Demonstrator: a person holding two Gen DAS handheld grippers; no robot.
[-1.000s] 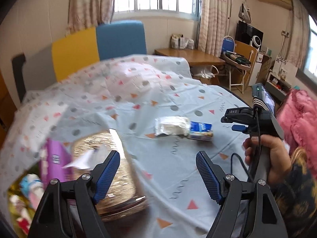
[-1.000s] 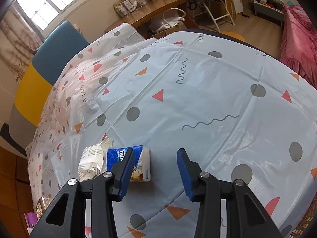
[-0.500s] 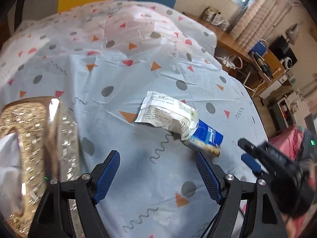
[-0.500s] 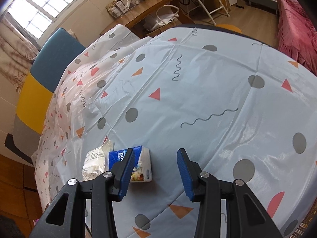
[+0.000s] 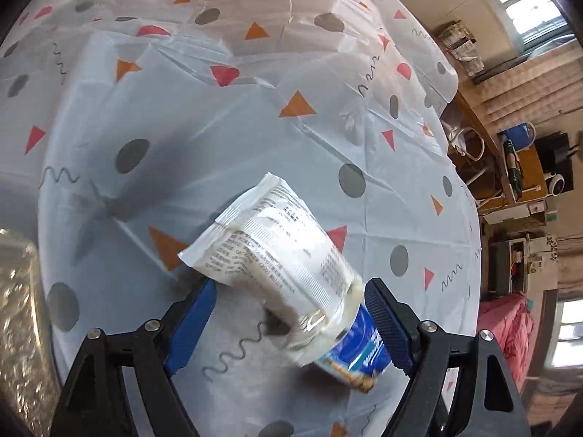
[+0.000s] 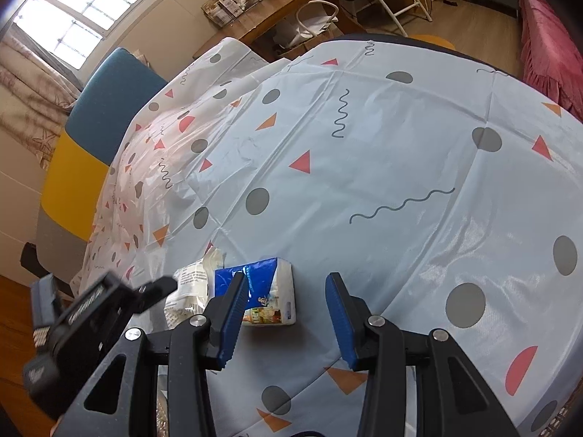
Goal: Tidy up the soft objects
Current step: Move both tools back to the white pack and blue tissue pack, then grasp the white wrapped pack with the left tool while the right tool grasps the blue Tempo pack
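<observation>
It was plainly a lived-in home, a bedroom doubling as a sitting room. A pink frilled bedspread (image 6: 546,25) lay at one side, patterned curtains (image 6: 25,91) hung by a barred window (image 6: 83,3), and a cluttered wooden desk (image 6: 284,11) stood along the wall. A plastic tablecloth (image 6: 382,167) with dots and triangles covered the table, beside a blue and yellow chair (image 6: 94,134).
</observation>
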